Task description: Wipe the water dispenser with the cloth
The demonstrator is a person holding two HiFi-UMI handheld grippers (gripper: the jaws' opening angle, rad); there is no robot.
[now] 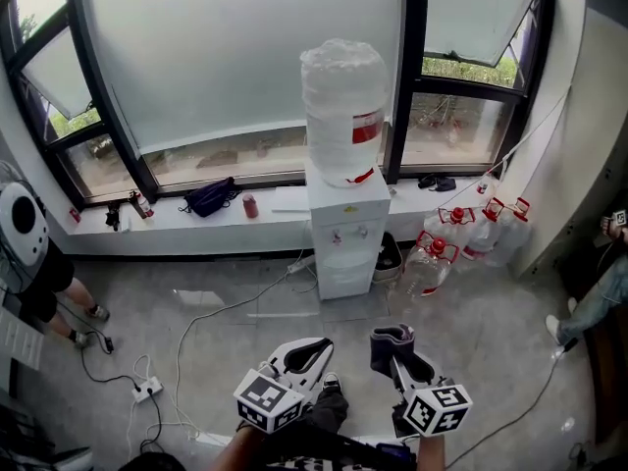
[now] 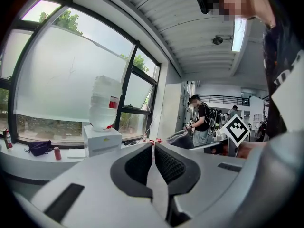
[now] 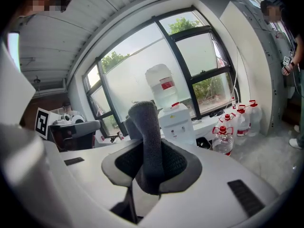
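A white water dispenser (image 1: pixel 343 234) with a wrapped bottle on top stands against the window sill; it also shows in the left gripper view (image 2: pixel 102 139) and the right gripper view (image 3: pixel 176 122). My right gripper (image 1: pixel 394 349) is shut on a dark grey cloth (image 3: pixel 148 141), which sticks up between its jaws (image 1: pixel 392 338). My left gripper (image 1: pixel 312 353) is shut with nothing in it; its pads (image 2: pixel 167 163) meet. Both grippers are held low, well short of the dispenser.
Several water jugs with red caps (image 1: pixel 461 238) stand right of the dispenser. Cables and a power strip (image 1: pixel 147 389) lie on the floor at left. A dark bag (image 1: pixel 208 196) and a red can (image 1: pixel 249 205) rest on the sill. A person (image 2: pixel 202 120) stands to the right.
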